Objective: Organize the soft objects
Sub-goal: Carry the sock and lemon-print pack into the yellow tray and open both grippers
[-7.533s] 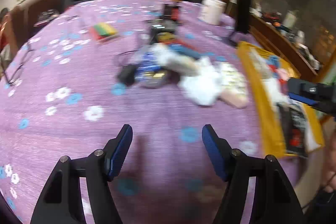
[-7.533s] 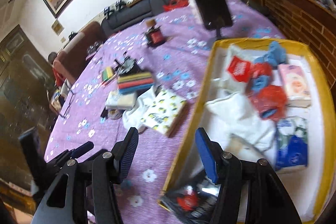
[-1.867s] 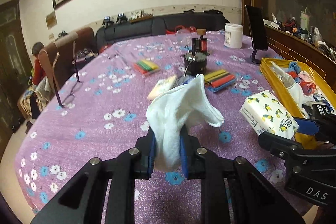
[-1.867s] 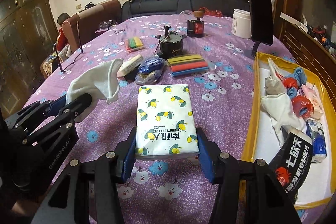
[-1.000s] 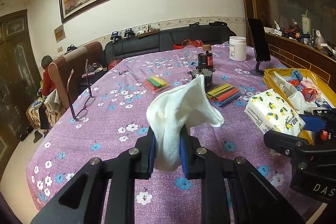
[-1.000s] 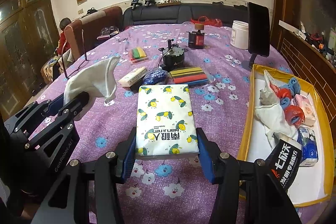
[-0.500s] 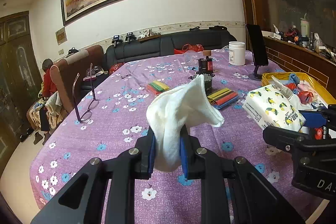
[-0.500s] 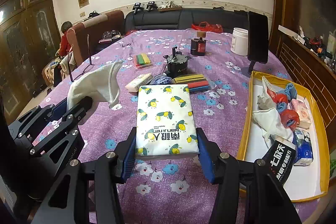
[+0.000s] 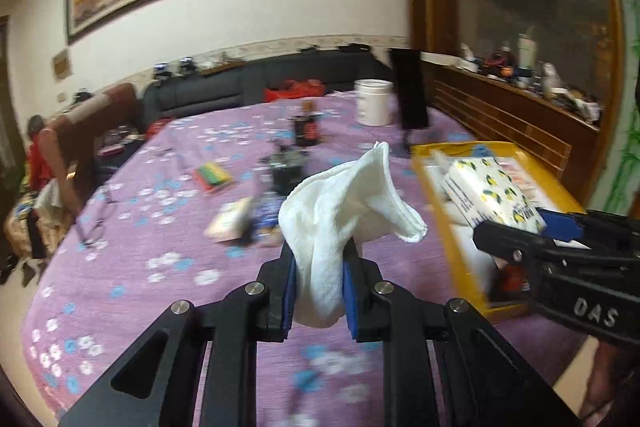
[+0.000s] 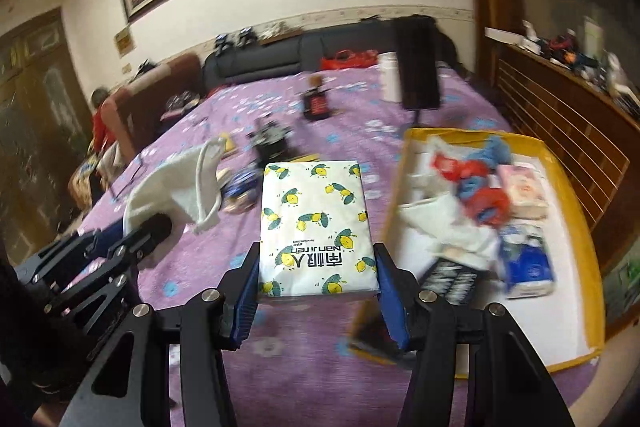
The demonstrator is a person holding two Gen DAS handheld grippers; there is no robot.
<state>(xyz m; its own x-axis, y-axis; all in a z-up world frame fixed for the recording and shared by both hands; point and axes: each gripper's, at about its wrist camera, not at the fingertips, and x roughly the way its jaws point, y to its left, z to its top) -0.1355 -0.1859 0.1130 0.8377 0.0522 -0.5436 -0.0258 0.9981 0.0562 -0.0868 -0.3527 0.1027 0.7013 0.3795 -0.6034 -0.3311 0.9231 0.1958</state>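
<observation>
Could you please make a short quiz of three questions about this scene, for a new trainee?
1. True or false: the left gripper is shut on a white cloth.
2. What does the right gripper hold? A) a red bag B) a tissue pack with lemon print C) nothing
3. Fill in: the yellow tray lies on the ____ side of the purple tablecloth in the right wrist view.

Key:
1. True.
2. B: the tissue pack sits between its pads.
3. Right.
</observation>
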